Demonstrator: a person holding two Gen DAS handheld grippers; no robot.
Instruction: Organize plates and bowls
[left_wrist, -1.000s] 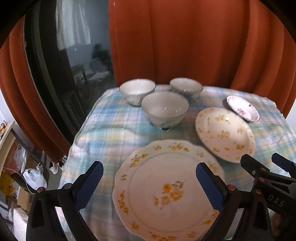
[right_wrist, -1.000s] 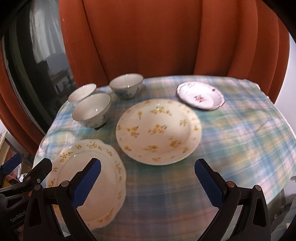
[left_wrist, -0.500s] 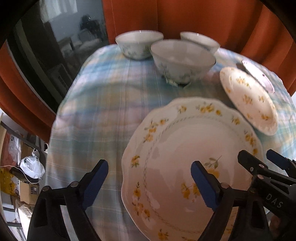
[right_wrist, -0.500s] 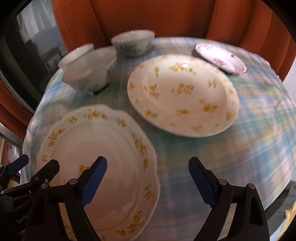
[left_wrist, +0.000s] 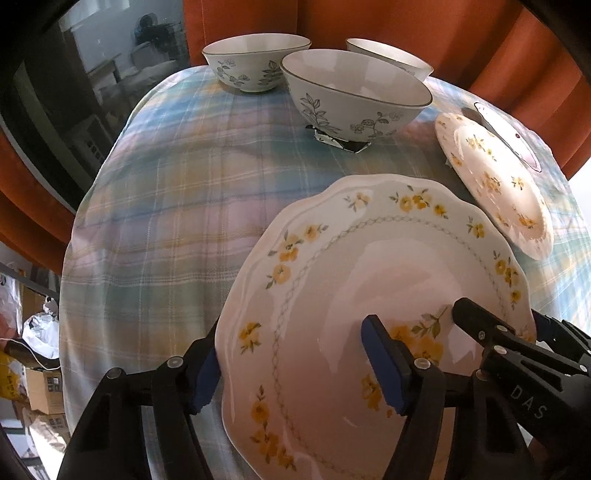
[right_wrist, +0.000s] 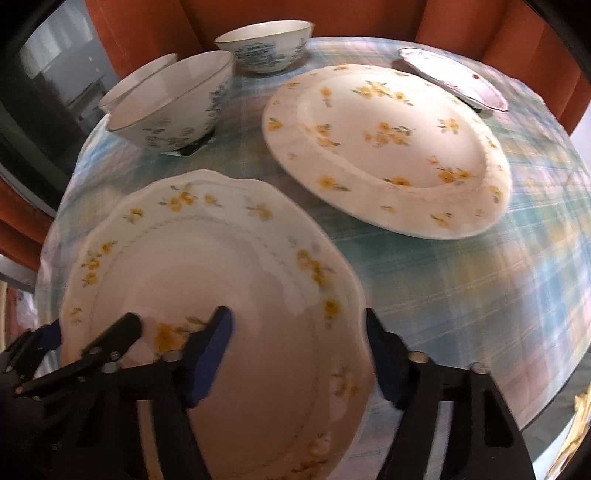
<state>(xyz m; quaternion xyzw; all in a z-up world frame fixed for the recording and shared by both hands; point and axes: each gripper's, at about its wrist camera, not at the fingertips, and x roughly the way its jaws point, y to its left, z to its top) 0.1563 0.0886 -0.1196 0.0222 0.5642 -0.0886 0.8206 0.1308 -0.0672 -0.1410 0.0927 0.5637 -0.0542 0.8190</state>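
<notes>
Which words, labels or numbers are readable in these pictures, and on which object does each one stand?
"DAS": white letters on the black body of the right gripper, seen in the left wrist view.
The left gripper shows no readable lettering in the right wrist view.
The cardboard boxes on the floor carry labels too small to read.
The scalloped plate bears only flowers, no text.

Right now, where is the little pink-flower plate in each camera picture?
Left wrist view: the pink plate is at the far right, mostly hidden behind the round yellow plate.
Right wrist view: the pink plate is at the top right, past the round yellow plate.
Shared landmark: the nearest bowl, standing on a dark scrap.
</notes>
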